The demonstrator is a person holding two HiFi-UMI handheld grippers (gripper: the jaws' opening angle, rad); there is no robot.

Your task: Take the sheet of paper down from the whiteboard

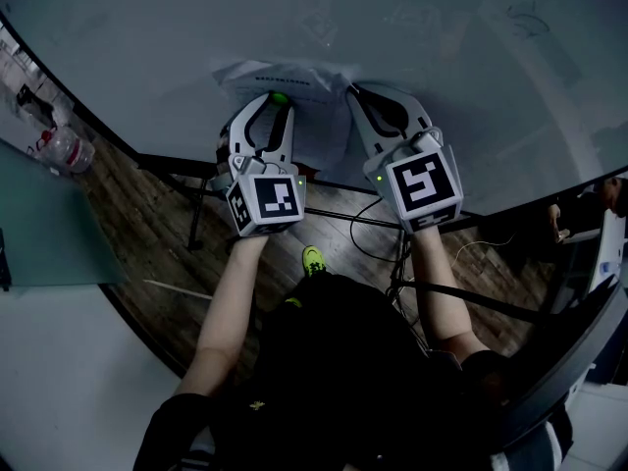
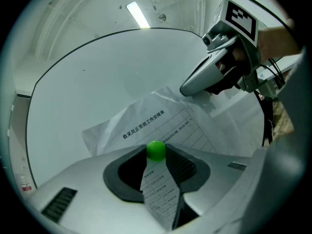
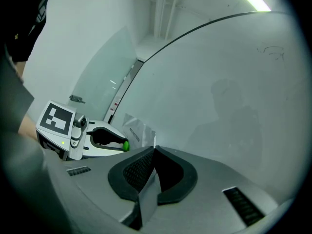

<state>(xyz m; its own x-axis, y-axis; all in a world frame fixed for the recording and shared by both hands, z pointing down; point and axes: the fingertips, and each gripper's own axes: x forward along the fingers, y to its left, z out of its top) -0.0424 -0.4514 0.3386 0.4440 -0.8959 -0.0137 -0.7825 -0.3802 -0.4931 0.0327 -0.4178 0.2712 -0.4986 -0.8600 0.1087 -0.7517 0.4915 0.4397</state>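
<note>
A printed sheet of paper (image 1: 294, 91) hangs crumpled on the whiteboard (image 1: 147, 37). A round green magnet (image 2: 156, 150) sits on the sheet's middle, and my left gripper (image 2: 156, 154) is shut on it, jaws pointing level at the board. In the head view that left gripper (image 1: 279, 100) stands at the sheet's centre. My right gripper (image 1: 351, 89) is at the sheet's right edge. In the right gripper view its jaws (image 3: 153, 151) are shut on that edge of the paper (image 3: 145, 184), which runs back between the pads. The rest of the sheet (image 3: 138, 132) stays against the board.
A plastic bottle (image 1: 67, 148) lies at the left by a glass partition (image 1: 39, 224). Below the whiteboard is a wooden floor (image 1: 147, 234) with the stand's legs and cables (image 1: 378, 209). The person's green shoe (image 1: 312, 260) shows between the arms.
</note>
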